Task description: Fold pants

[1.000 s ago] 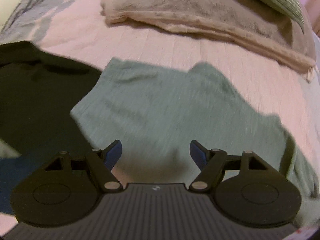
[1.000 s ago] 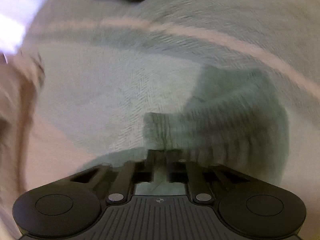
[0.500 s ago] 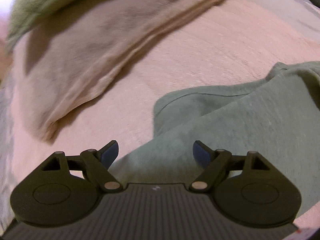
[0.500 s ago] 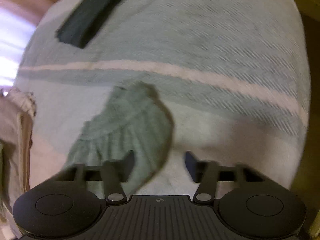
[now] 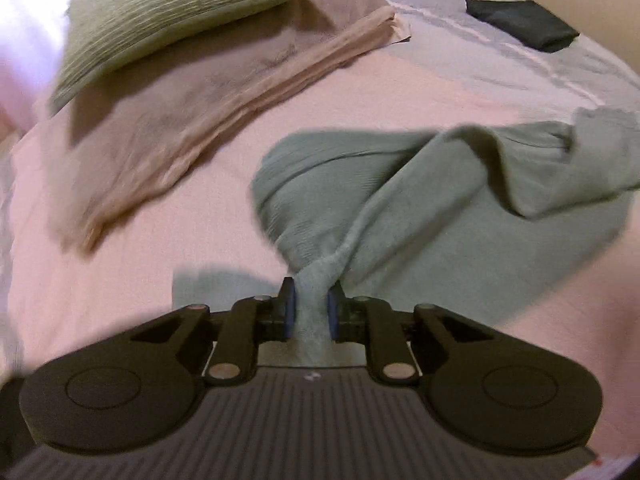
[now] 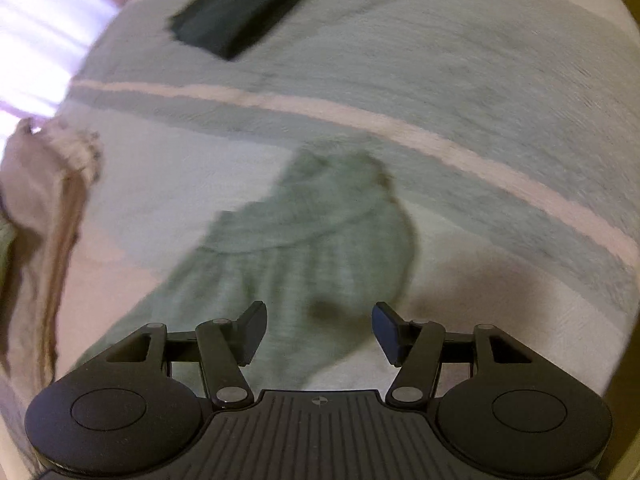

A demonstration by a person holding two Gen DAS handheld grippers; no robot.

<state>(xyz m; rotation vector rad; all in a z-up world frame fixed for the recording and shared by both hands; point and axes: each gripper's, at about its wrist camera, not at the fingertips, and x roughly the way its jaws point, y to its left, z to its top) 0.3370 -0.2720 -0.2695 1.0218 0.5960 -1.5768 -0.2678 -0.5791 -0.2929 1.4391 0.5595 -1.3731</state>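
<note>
On the pink bedspread (image 5: 120,280), green pants (image 5: 460,220) bunched, one part flopped over: fold only begun. Left gripper (image 5: 311,312) closing, pinching a gathered pants edge; right gripper (image 6: 319,332) spread, empty above cloth. Flattening, further folds left.

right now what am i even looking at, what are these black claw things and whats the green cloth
These are two hand-held grippers, one in each of a person's hands, each with a camera looking forward along its own jaws. One picture comes from each.

The left gripper has its jaws closing on a bunched edge of the green pants, pinched between the blue pads. The right gripper is open and holds nothing; the pants lie under it.

All this rests on a bed with a pink cover. Also there: a pillow on a beige blanket, and a dark folded cloth.
</note>
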